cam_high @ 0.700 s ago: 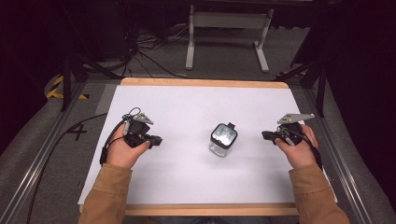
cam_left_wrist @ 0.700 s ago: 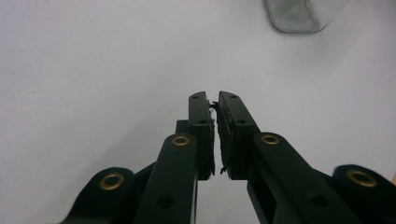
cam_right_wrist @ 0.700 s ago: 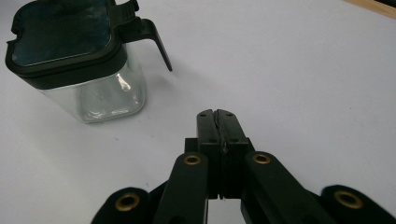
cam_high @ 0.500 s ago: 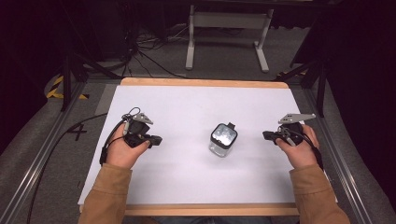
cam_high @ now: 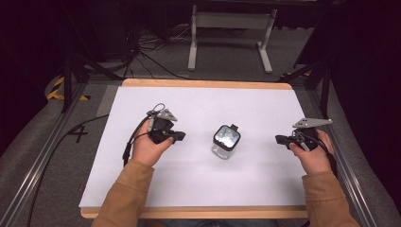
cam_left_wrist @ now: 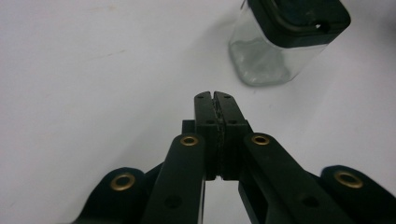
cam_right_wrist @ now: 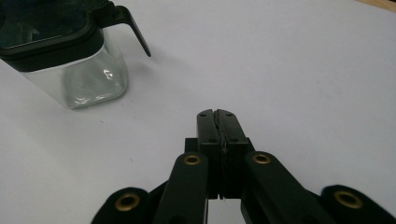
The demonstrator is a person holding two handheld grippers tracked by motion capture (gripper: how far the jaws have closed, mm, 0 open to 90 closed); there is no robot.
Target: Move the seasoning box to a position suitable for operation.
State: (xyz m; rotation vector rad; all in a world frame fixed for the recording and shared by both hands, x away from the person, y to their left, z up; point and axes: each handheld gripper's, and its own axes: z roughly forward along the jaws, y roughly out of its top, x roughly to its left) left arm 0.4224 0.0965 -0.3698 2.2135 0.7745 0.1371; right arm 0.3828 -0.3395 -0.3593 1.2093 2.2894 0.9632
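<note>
A clear square jar (cam_high: 225, 141) with a black lid stands upright near the middle of the white table top (cam_high: 198, 179). My left gripper (cam_high: 179, 136) rests to its left, pointing toward it, jaws pressed together with nothing between them. In the left gripper view the shut left gripper (cam_left_wrist: 215, 95) sits short of the jar (cam_left_wrist: 275, 51) at upper right. My right gripper (cam_high: 279, 140) lies to the jar's right, also shut and empty. The right gripper view has the right gripper (cam_right_wrist: 216, 113) closed, with the jar (cam_right_wrist: 70, 56) and its black lid tab at upper left.
The white sheet lies on a wooden board (cam_high: 203, 83) framed by metal rails (cam_high: 42, 161). A cable (cam_high: 52, 142) trails off the left side. A grey metal stand (cam_high: 231, 28) is on the floor beyond the far edge.
</note>
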